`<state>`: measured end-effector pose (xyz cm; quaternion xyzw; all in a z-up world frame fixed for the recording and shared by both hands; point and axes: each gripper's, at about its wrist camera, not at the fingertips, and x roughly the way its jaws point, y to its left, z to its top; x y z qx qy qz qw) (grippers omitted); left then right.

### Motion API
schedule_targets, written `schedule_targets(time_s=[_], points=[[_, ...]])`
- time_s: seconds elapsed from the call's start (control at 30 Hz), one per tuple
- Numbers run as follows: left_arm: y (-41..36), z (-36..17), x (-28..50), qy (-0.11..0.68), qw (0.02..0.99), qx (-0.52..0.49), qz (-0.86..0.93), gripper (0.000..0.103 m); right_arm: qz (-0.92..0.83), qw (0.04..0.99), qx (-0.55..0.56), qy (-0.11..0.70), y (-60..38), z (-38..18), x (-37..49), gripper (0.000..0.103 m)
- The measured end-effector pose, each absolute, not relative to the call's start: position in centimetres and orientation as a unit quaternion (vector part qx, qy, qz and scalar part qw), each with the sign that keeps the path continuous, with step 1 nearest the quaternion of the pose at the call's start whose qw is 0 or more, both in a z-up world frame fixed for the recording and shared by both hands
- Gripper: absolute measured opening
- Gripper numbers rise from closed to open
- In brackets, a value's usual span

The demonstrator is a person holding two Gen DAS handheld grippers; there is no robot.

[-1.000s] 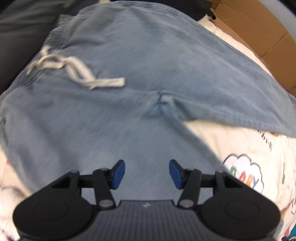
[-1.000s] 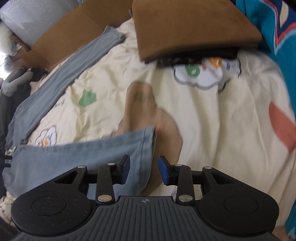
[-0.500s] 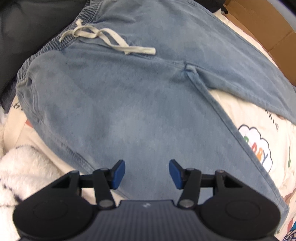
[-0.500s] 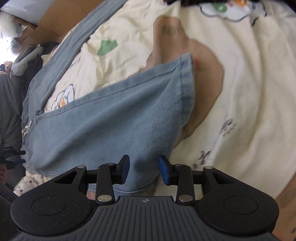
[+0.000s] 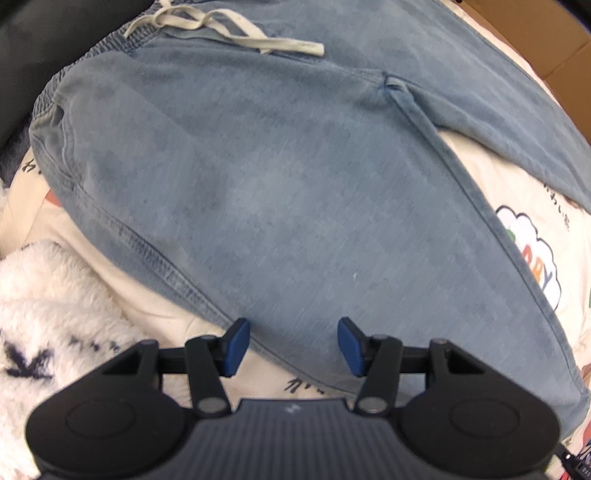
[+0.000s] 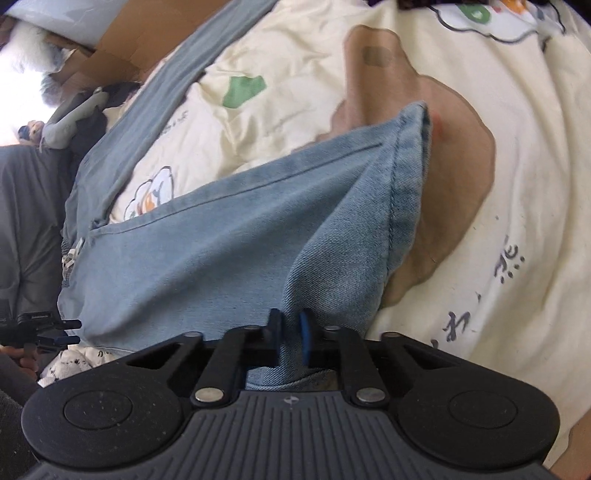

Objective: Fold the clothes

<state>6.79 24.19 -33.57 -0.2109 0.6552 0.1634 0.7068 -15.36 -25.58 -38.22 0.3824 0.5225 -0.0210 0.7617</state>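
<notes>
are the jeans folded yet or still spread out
Spread out. The jeans lie flat with both legs apart; the right gripper has just closed its jaws on one leg's hem, lifting a small ridge.

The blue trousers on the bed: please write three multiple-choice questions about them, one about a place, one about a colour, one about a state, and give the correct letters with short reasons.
1. Where does the drawstring lie in the left wrist view?
A. at the waistband, near the top edge
B. beside the white fleece
C. on the cardboard

2. What colour is the drawstring?
A. red
B. off-white
C. black

3. In what state is the right tool?
A. wide open above the sheet
B. shut on the hem end of a trouser leg
C. shut on the drawstring

Answers:
1. A, the drawstring rests on the gathered waistband of the trousers, at the top of the picture.
2. B, it looks pale cream against the blue cloth.
3. B, the right tool has just closed, and denim near the hem is bunched between its fingers.
</notes>
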Motion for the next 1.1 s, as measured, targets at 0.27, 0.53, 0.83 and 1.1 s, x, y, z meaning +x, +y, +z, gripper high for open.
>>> schedule_targets(time_s=[0.27,0.53,0.83,1.1], points=[[24.8,-34.0,5.5,0.655,0.703,-0.22,0.167,0.056,0.001,0.784,0.378,0.492,-25.0,-35.8,-13.2,0.003],[25.3,-33.8,4.4,0.656,0.7,-0.224,0.17,0.056,0.017,0.792,0.369,0.486,-23.9,-35.5,-9.0,0.002],[25.6,-33.5,3.9,0.656,0.7,-0.226,0.17,0.056,-0.007,0.773,0.376,0.511,-23.9,-38.8,-4.3,0.007],[25.6,-33.6,4.1,0.656,0.702,-0.225,0.163,0.056,-0.004,0.767,0.362,0.529,-23.5,-39.7,-3.0,0.022]])
